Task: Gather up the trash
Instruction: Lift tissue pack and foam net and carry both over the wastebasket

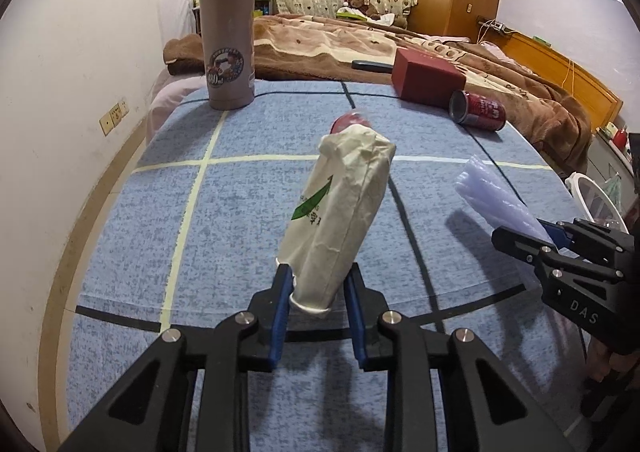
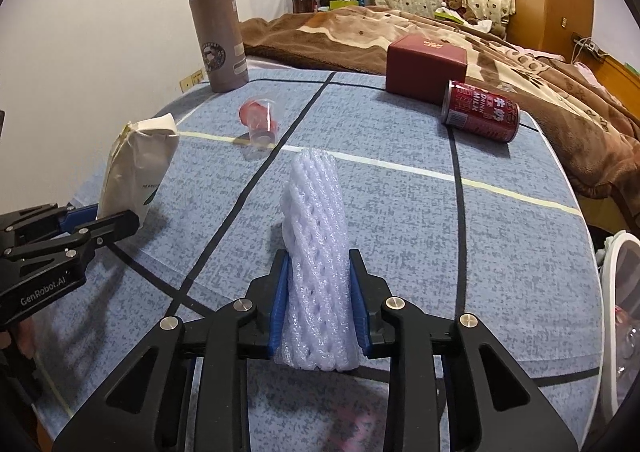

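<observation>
Over the near part of the blue cloth (image 1: 120, 211), the left gripper (image 1: 320, 284) was clamped on the crumpled paper bag (image 1: 340, 211) and the right gripper (image 2: 319, 284) on the foam net sleeve (image 2: 316, 232), both apparently light, soft and best pinched low.

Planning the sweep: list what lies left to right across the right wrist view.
Left gripper holding the crumpled paper cup, thermos, clear plastic cup, foam net in the right gripper, red box, red can.
</observation>
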Available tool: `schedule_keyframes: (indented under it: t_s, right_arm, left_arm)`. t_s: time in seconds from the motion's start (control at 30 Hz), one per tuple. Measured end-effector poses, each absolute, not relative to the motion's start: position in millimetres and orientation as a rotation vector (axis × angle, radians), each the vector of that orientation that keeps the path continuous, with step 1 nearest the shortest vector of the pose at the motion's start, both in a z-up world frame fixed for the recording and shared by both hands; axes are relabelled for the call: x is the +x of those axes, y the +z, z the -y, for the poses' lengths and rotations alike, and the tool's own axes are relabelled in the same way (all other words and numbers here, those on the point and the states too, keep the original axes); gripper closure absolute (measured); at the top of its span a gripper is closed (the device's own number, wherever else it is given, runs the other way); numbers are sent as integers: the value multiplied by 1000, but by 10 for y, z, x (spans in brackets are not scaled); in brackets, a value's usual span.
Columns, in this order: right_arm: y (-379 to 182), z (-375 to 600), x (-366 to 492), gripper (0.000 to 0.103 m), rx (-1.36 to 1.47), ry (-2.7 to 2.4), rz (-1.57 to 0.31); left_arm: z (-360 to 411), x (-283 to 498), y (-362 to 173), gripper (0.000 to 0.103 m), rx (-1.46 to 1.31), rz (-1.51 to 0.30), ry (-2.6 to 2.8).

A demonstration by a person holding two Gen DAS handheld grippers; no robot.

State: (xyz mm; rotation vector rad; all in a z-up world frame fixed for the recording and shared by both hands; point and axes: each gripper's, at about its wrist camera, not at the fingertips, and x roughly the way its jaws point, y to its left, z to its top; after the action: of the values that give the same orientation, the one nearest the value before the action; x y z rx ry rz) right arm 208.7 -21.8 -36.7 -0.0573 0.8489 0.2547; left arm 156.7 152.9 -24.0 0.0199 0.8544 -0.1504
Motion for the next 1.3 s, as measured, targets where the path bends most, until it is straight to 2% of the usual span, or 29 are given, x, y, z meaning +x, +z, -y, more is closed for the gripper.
schedule_keyframes:
  t_s: [0.47,1.3]
  right_arm:
    - [-184,556,1970,74,-6,232,-788]
    - [14,1680,1780,74,85,85,-713]
  left_arm:
    - [-1107,1477,-36,75,30,-813,-217]
    - [168,1548,251,75,37,-759,-390]
